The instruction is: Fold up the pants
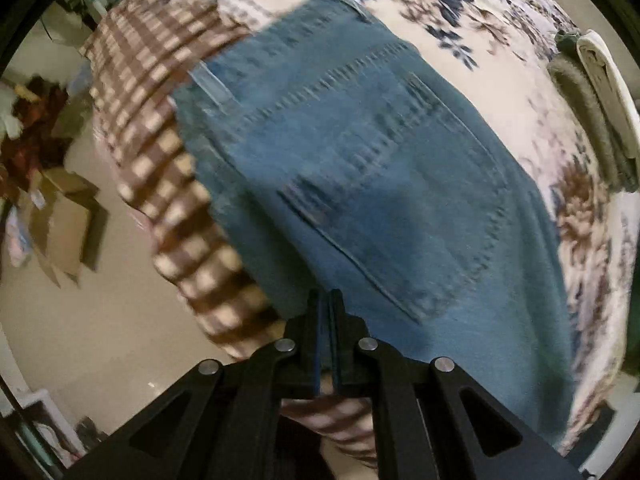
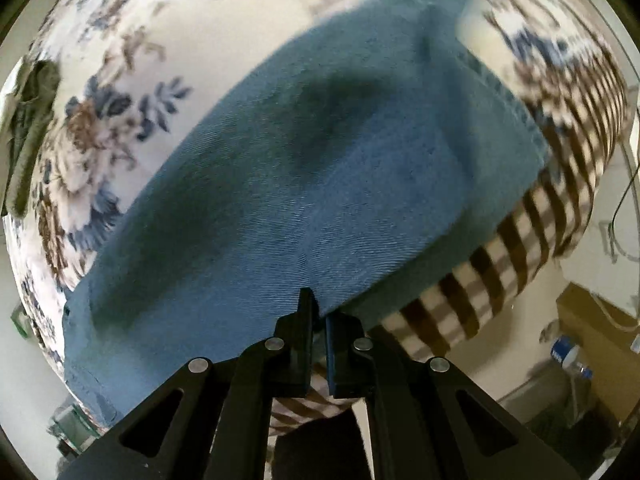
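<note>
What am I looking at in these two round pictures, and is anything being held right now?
Each picture comes from a camera mounted on a hand-held claw, looking along its two fingers; a person carries one claw in each hand. In the left view, the left claw is shut on the edge of blue jeans, back pocket showing. In the right view, the right claw pinches the jeans' edge too. They lie on a flowered bedcover over a brown checked blanket. Folded cloths sit aside. Both views are blurred.

One pair of jeans (image 1: 360,168); one floral bedspread (image 1: 500,92); one checked blanket (image 1: 160,92); two claws, left claw (image 1: 329,304), right claw (image 2: 318,312).
</note>
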A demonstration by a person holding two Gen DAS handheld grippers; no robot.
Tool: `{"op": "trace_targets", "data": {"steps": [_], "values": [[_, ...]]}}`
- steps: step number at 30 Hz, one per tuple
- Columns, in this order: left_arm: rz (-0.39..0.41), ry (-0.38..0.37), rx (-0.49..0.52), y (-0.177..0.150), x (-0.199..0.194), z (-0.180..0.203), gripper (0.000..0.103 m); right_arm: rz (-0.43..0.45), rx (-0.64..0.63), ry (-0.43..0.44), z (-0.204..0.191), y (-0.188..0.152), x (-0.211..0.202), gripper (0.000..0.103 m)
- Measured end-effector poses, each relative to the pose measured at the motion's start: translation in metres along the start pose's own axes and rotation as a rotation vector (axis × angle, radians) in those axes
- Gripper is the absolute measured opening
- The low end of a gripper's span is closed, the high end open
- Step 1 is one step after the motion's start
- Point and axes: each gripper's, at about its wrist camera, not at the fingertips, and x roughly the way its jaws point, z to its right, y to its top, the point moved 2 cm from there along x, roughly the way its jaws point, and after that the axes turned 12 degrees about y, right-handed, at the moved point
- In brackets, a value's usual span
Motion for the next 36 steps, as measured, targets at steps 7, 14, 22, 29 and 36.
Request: {"op": "trace_targets", "data": {"steps": [7,14,22,29,36], "values": [[-0.007,-0.047,0.024,0.013,-0.007,-0.001,0.003,-0.058,0.050,0.084,0.037,-0.007,-0.001,0.016],[0.005,-0.076,0.015,0.024,-0.020,0.021,0.003,0.189,0.438,0.258,0.131,0.012,-0.056,0.034],[-0.033,-0.067,0.011,0.018,-0.005,0.037,0.003,0.315,0.447,0.172,0.159,0.013,-0.079,0.002],[-0.057,-0.045,-0.009,0.029,0.003,0.022,0.052,0.185,0.406,0.043,0.147,0.014,-0.059,0.006],[-0.045,-0.040,-0.102,0.056,0.005,-0.012,0.056,0.118,0.276,0.117,0.066,-0.037,-0.052,0.039]]}}
